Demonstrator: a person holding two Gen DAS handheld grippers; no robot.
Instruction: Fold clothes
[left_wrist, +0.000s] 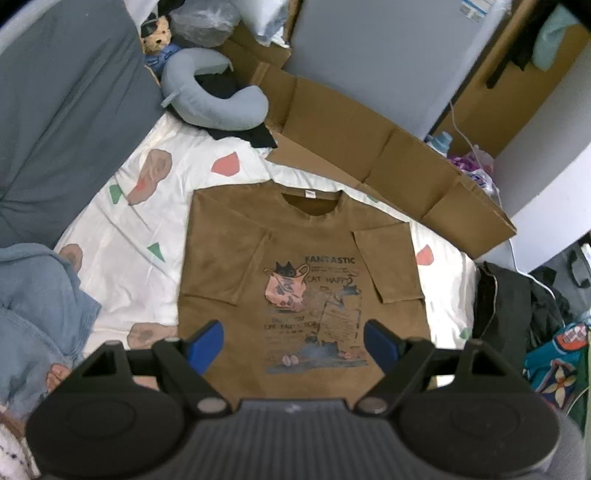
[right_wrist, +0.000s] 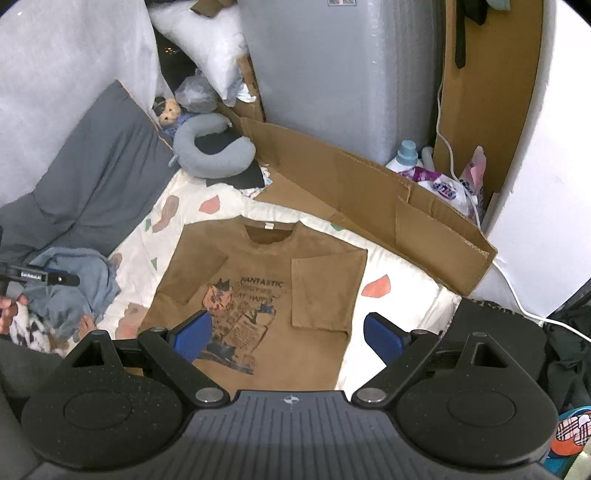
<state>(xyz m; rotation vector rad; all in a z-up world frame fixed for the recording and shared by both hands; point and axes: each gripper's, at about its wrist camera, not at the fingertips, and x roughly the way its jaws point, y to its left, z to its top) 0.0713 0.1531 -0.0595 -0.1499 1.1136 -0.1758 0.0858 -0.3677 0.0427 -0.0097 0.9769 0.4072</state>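
Brown T-shirt (left_wrist: 295, 266) lies flat, print up, in the middle of the bed (left_wrist: 129, 236), both sleeves folded inward | your left claw (left_wrist: 293, 345) and right claw (right_wrist: 282, 338) hover wide, holding nothing | risk: pinching only the top layer can undo a sleeve fold.

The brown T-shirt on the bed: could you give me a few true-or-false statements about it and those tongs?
1. The brown T-shirt lies print side up. True.
2. Both sleeves are spread out wide. False: both are folded in over the front.
3. The left tongs clamp the hem. False: they are open, holding nothing.
4. The right tongs are open. True.
5. A grey neck pillow lies beyond the collar. True.
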